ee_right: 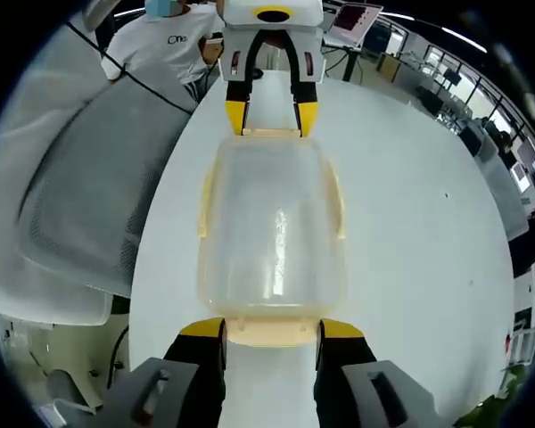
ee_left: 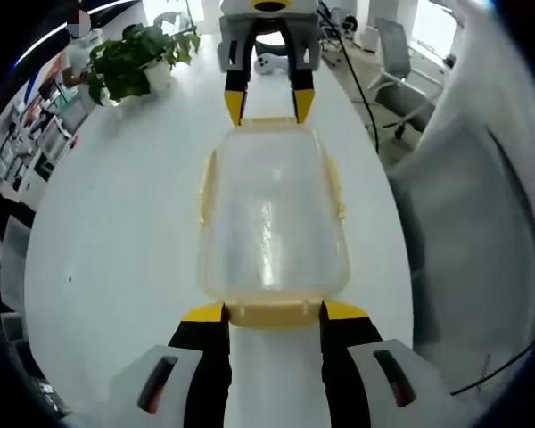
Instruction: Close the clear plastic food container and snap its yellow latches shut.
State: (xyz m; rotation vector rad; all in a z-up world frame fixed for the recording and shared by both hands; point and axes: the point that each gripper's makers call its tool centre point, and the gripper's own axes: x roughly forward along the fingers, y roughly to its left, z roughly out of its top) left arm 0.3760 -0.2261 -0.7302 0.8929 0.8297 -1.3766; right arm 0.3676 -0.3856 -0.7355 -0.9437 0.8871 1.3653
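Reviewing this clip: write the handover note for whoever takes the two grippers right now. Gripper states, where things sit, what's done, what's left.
Left gripper: open, jaws astride the yellow latch at its end of the clear container.
Right gripper: open, jaws astride the opposite end latch.
The container sits on the white table between the two grippers, lid on.
Done: lid appears seated.
Left: snap the latches. Whether the end latches are snapped cannot be told; the side latches look flared outward, so check them too.
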